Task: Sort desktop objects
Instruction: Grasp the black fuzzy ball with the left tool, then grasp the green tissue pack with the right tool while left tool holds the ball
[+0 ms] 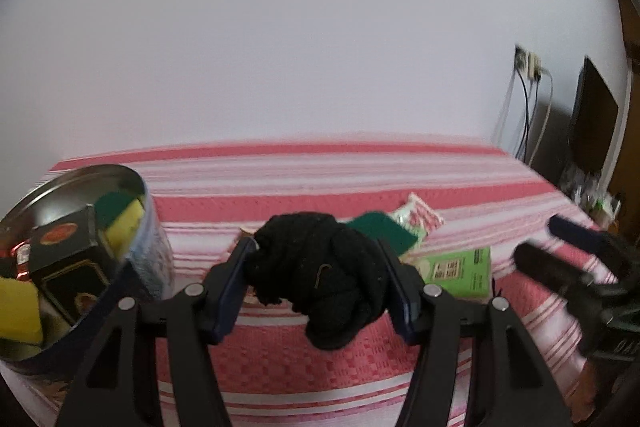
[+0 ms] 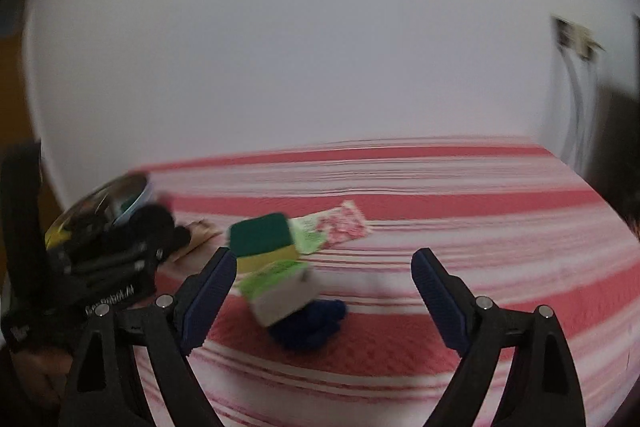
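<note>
Black knit fabric, a balled sock, fills the lower middle of the left wrist view, pinched between the blue pads of the left gripper; both pads press into its sides and a loose end hangs below them, clear of the cloth. The red-and-white striped cloth covers the whole table. At the left edge of that frame a round tin stands just beside the gripper, holding a black box and yellow-and-green sponges. Behind the sock lie a green box, a green-topped sponge partly hidden by the sock, and a pink-and-white packet. At the right edge the right gripper shows as a dark blur.

In the right wrist view the right gripper has its jaws set wide with nothing pressed between them. Low in the middle of the frame, between the fingers, a blue bundle lies on the cloth, with the green box tilted against it. Just beyond sits the sponge, green side up, and past it the packet. At the left edge the left gripper holds the sock in front of the tin. A plain white wall closes the far side, with a socket and cables at the upper right, blurred.
</note>
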